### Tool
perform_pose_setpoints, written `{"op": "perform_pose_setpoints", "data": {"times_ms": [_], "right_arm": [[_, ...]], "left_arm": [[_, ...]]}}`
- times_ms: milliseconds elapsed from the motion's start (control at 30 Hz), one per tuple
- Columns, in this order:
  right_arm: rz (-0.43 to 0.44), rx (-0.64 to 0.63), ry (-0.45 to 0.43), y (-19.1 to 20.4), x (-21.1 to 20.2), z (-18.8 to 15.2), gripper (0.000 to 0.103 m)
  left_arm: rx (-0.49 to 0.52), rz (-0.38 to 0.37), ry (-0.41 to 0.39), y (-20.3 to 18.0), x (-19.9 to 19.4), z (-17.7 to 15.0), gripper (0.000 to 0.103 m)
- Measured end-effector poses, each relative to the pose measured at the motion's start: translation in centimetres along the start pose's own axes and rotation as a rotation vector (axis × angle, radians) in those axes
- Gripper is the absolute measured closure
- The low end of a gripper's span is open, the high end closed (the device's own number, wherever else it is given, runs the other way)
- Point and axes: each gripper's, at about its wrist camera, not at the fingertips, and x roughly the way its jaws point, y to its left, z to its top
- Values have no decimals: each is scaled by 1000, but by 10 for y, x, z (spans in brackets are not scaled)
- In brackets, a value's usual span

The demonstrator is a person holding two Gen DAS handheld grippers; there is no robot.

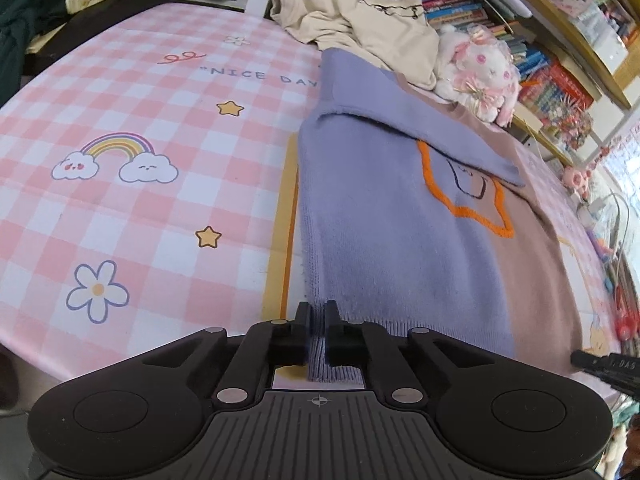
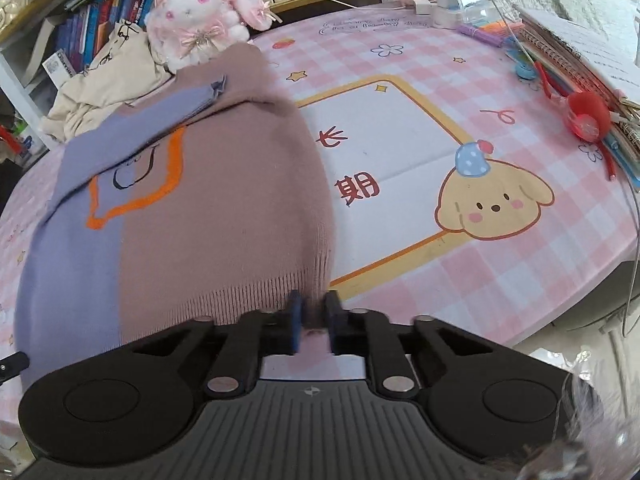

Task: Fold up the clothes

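The sweater (image 1: 384, 240) lies flat on the pink checked tablecloth (image 1: 152, 152), half lilac, half dusty pink, with an orange-outlined star on its front and one lilac sleeve (image 1: 404, 120) folded diagonally across the chest. You hold it at both corners of the ribbed hem. Your left gripper (image 1: 319, 312) is clenched on the lilac hem corner; your right gripper (image 2: 314, 304) is clenched on the pink hem corner (image 2: 316, 280).

Beyond the collar end, a crumpled cream garment (image 1: 360, 20) lies on the cloth, touching or just beside the sweater's far edge. A white and pink plush rabbit (image 2: 200, 20) sits just beside that same edge. Bookshelves (image 1: 520, 40) stand behind both.

The left wrist view alone shows the open stretch of tablecloth with rainbow and flower prints, plus dark clothing (image 1: 24, 20) at the far corner. The right wrist view alone shows the puppy print (image 2: 492, 200), spiral notebooks (image 2: 568, 52) and pens at the table's edge, and a red round object (image 2: 588, 116) near them, all well apart from the sweater.
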Motion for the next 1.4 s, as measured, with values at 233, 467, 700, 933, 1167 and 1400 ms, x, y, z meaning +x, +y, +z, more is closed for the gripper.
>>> {"op": "perform_pose_setpoints", "data": {"times_ms": [233,467,700,933,1167,1400], "right_arm": [[229,-45,-89,22,-26,6,95],[189,-33,-12,17,-12,11,91],[196,32,39,-4,4,18,85],[250,102,89,-19,18,28,85],[310,100,139,-13,25,23,92],[332,139,158,-26,15,15,93]], "left_arm": [[25,-88,-55,-19,-15,8,99],[37,-50,-33,-11,-11,6,90],[-54,-48,16,1,2,6,85],[-172,-82,27,14,9,6,85],[-219,-100,27,21,10,7,99],[-214,-136,34,40,-8,10,99]]}}
